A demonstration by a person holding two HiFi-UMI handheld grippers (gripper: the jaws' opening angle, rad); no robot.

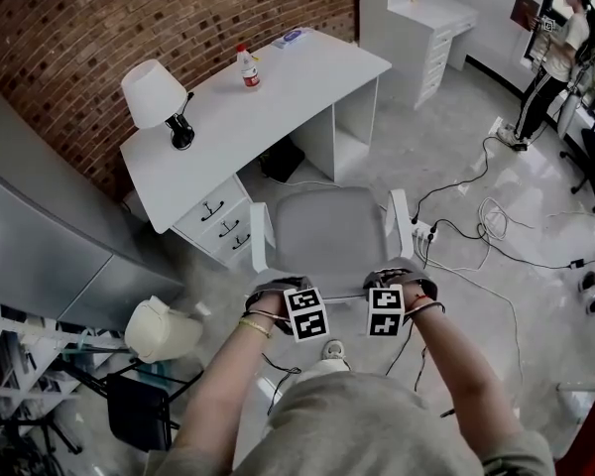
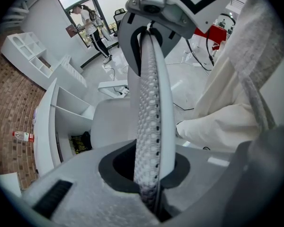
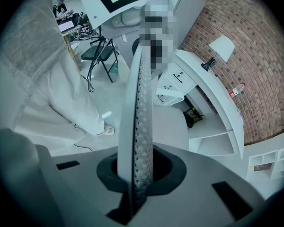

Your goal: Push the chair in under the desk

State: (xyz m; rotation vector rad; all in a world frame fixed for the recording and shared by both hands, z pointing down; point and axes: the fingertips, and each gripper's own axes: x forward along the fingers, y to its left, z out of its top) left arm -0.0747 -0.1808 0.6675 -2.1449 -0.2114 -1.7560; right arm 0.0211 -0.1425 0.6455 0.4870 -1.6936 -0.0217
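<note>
With left gripper [image 1: 276,288] and right gripper [image 1: 405,278] each pinched nearly shut on the backrest [image 2: 149,103] of the chair [image 1: 329,228], at frame centre just short of the desk [image 1: 278,97], recommend pushing evenly, straight up-frame into the opening.

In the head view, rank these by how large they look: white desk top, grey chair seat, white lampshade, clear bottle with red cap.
1. white desk top
2. grey chair seat, though it is nearer the camera
3. white lampshade
4. clear bottle with red cap
</note>
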